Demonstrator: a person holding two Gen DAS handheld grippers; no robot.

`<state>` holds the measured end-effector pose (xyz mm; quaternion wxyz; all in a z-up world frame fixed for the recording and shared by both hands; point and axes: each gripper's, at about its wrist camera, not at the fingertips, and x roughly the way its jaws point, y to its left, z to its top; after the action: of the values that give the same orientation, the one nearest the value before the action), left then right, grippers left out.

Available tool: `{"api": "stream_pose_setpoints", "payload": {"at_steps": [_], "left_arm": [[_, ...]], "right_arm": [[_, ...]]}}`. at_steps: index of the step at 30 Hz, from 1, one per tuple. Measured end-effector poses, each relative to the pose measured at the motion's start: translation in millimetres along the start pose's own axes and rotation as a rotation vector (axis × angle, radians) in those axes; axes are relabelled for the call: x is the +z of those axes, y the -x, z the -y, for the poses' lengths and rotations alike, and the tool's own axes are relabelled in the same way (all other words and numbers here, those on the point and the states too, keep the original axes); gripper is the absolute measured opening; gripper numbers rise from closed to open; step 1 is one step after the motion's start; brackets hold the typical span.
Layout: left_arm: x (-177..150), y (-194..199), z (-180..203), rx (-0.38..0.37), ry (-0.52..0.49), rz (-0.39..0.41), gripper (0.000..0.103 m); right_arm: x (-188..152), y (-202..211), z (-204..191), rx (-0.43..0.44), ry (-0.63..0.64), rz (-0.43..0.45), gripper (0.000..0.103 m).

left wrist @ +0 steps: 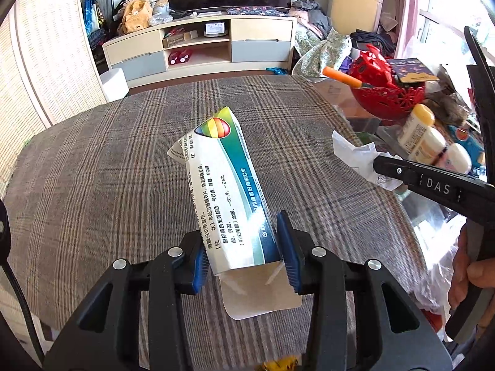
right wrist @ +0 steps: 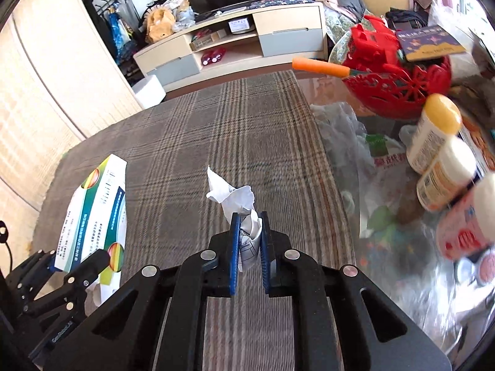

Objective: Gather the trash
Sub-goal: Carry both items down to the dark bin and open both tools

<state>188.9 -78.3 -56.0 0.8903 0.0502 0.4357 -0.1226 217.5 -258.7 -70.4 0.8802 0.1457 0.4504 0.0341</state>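
The medicine box is pinched at its near end between the blue pads of the left claw, held up over the plaid cloth that covers the bench — its open flap hangs down under the pads. White box with a green-blue stripe, a rainbow logo and printed text, tilted away from the camera. From the right wrist view the same box shows at lower left, with the left claw clamped on it.

The right claw is clenched on a crumpled white paper wad, which sticks up out of the pads above the cloth. In the left view that wad shows at the tip of the right claw.

Off to the right, where the cloth ends, the glass top is cluttered — a red openwork bowl with an orange-handled tool poking out, a couple of white bottles and clear plastic bags. A TV stand sits along the far wall.
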Motion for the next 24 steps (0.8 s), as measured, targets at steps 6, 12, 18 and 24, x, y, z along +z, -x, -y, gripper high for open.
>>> {"api": "stream_pose_setpoints", "payload": {"at_steps": [6,12,18,24], "left_arm": [[-39.7,38.3,5.2,-0.045,0.024,-0.008,0.038],[-83.3,67.8,8.1,-0.056,0.042,-0.015,0.038],[-121.6,92.9,14.7,-0.073,0.042,-0.016,0.038],[-155.7,102.7,24.0,-0.091,0.039,-0.037,0.038]], "right_arm": [[-45.6,41.3,-3.8,0.031,-0.012,-0.007,0.013],[-86.0,73.4,-5.2,0.038,-0.016,-0.006,0.013],[-128.3,89.4,-5.7,0.059,-0.019,-0.021,0.013],[-164.6,93.8,-6.1,0.062,-0.011,-0.047,0.013]]}}
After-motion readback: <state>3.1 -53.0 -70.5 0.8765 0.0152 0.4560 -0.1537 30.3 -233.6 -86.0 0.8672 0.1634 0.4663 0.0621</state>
